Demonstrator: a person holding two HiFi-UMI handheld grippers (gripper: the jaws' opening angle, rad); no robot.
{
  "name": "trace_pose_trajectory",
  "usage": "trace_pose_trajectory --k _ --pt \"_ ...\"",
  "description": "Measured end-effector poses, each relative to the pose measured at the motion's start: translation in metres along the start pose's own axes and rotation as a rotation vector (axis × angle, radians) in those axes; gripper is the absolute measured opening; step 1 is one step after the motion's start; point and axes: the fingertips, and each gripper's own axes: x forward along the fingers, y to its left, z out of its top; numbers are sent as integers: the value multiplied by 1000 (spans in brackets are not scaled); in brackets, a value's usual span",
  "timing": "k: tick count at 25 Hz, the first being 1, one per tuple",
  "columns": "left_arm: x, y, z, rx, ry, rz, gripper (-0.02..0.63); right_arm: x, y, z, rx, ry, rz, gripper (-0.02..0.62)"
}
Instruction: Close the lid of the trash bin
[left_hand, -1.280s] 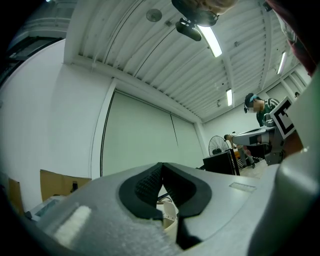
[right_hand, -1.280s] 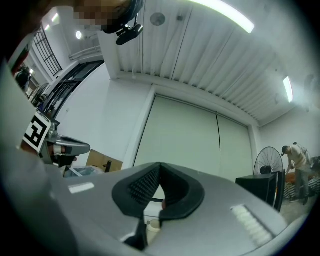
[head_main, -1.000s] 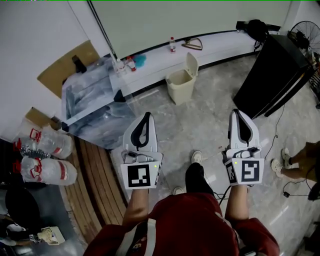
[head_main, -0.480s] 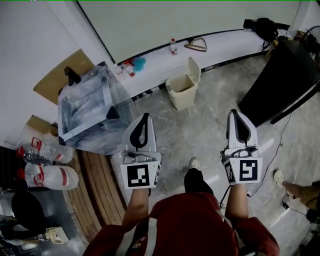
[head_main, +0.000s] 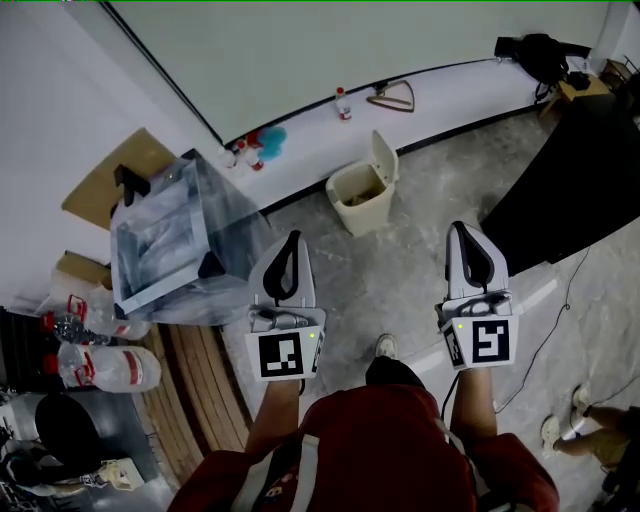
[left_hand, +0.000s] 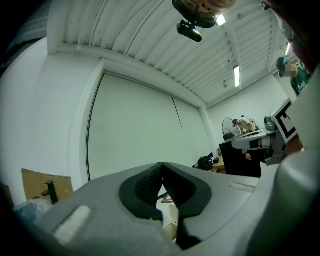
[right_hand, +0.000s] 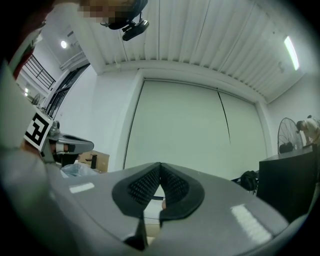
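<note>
Far ledge (head_main: 455, 85) bore a clothes hanger (head_main: 391, 97) and small bottle (head_main: 343, 103); large water bottles (head_main: 110, 367) lay near left; black cabinet (head_main: 575, 175) stood right.

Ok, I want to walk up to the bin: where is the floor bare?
The floor in front of the bin is bare, across to the black cabinet. Left of the bin is crowded: clear box, jugs.

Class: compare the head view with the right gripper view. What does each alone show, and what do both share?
Head view only: clear plastic water bottles with red labels and the person's red shirt. Right gripper view only: the ribbed white ceiling with its strip light. Both: the right gripper, jaws together and empty, the left gripper, and the black cabinet.
</note>
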Motion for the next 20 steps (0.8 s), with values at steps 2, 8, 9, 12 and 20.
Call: trace_pose_trajectory --k 2,8,9,12,20 --pt "18 0 -2 6 -2 11 0 15 -14 -4 -6 -3 10 0" --pt "60 2 -10 -1 10 36 0 58 -44 -17 -14 -4 40 0" --pt "65 2 -11 0 10 38 0 65 -46 -18 -13 -4 45 0" --pt "79 7 -14 7 13 44 0 84 -46 -21 -5 -3 62 0" --pt "123 35 -43 -17 26 56 0 135 -46 -54 -17 41 79 0"
